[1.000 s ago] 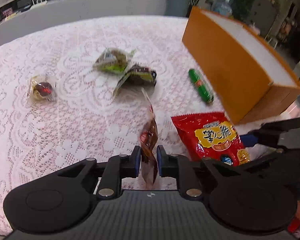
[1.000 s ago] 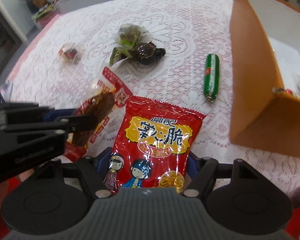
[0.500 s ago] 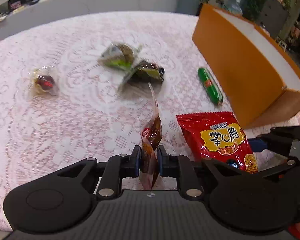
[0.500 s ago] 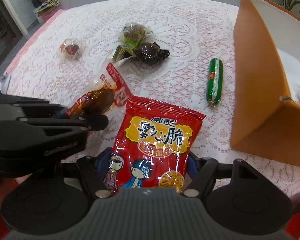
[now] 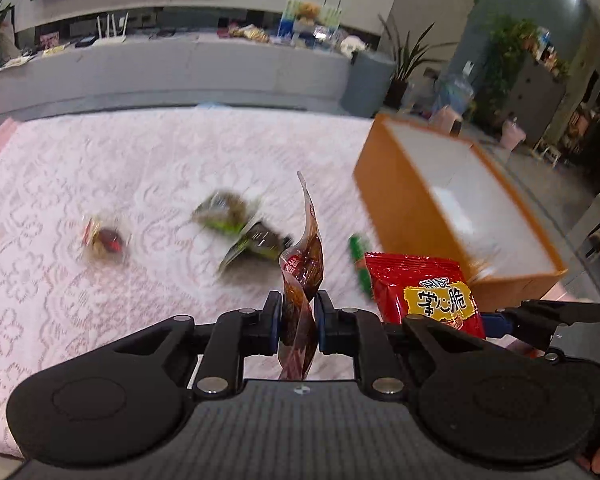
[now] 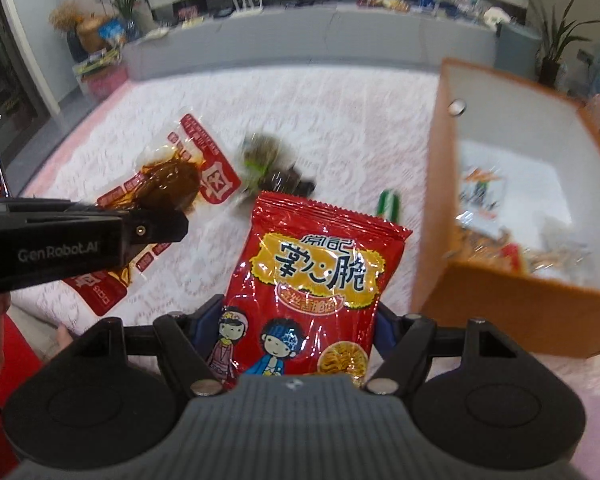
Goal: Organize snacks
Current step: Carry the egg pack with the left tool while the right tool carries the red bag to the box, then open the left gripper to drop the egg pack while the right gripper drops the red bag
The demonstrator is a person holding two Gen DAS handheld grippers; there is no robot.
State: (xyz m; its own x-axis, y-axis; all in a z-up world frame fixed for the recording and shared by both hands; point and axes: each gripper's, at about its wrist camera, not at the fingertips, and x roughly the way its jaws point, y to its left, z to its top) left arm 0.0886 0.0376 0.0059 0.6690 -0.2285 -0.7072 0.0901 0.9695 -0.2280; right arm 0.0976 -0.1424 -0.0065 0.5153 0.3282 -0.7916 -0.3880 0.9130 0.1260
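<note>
My left gripper (image 5: 296,320) is shut on a clear pouch of brown braised meat (image 5: 302,280) with red print, lifted off the lace tablecloth (image 5: 100,300). The same pouch (image 6: 168,184) shows at the left of the right wrist view, hanging from the left gripper (image 6: 156,228). My right gripper (image 6: 296,332) is shut on a red crispy-noodle bag (image 6: 316,276), which also appears at the right of the left wrist view as the red bag (image 5: 424,292). An orange box (image 6: 512,308) with a white inside stands to the right and holds several packets.
On the cloth lie a green sausage stick (image 6: 388,204), two dark green-wrapped snacks (image 5: 240,228) and a small clear-wrapped dark snack (image 5: 104,240) at the left. A grey counter (image 5: 180,72) with clutter runs behind the table. Plants stand at the back right.
Both grippers have risen off the table with their packets, so the tablecloth looks farther away and more of the room shows. The orange box's inside has come into view on the right.
</note>
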